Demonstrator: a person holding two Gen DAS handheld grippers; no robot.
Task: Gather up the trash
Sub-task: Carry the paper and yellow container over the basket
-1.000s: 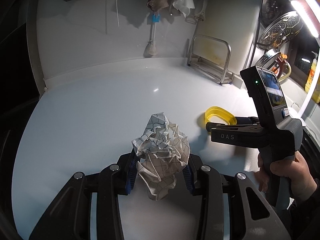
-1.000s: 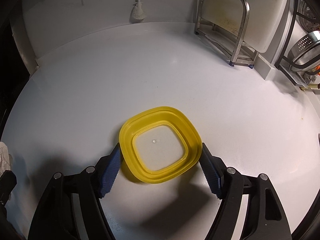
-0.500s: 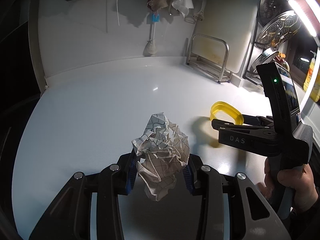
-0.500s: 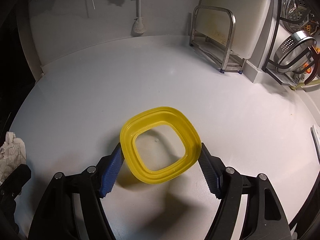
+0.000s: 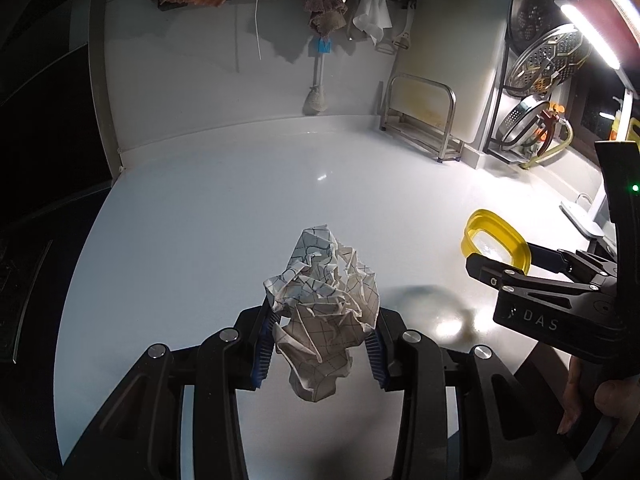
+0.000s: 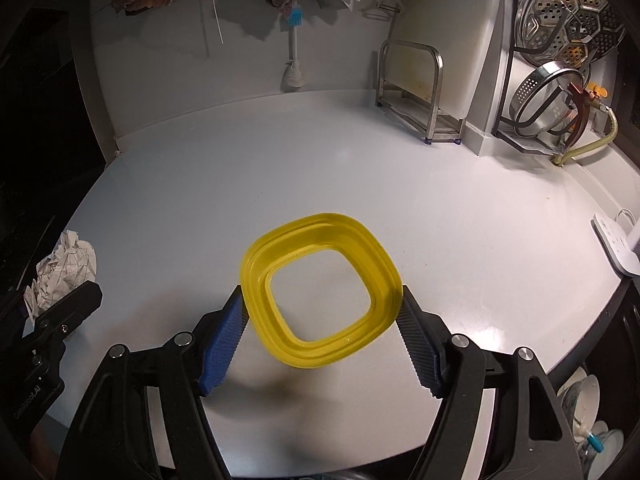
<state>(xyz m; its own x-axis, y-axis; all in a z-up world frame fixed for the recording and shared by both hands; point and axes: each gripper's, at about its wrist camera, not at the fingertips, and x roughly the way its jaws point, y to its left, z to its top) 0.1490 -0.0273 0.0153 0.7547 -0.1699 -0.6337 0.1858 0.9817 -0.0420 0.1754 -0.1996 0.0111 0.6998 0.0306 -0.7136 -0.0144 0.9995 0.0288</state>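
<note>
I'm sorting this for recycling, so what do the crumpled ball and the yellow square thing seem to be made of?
The crumpled ball looks like thin matte paper: sharp creases, a printed grid of dark lines. The yellow square thing looks like glossy, translucent plastic, possibly a lid or shallow container: light glows through its stepped rim and the clear centre shows the counter behind.

The white counter [image 6: 460,208] lies open across its middle, allowing passage from the near edge to the back wall. Obstructions line the back right: a steel rack [image 6: 416,92] with a white cutting board [image 6: 452,32] behind it, and a wire stand of metal strainers [image 6: 560,80] further right. A brush [image 6: 294,60] hangs against the wall. A white device [image 6: 616,240] sits at the right edge.
</note>
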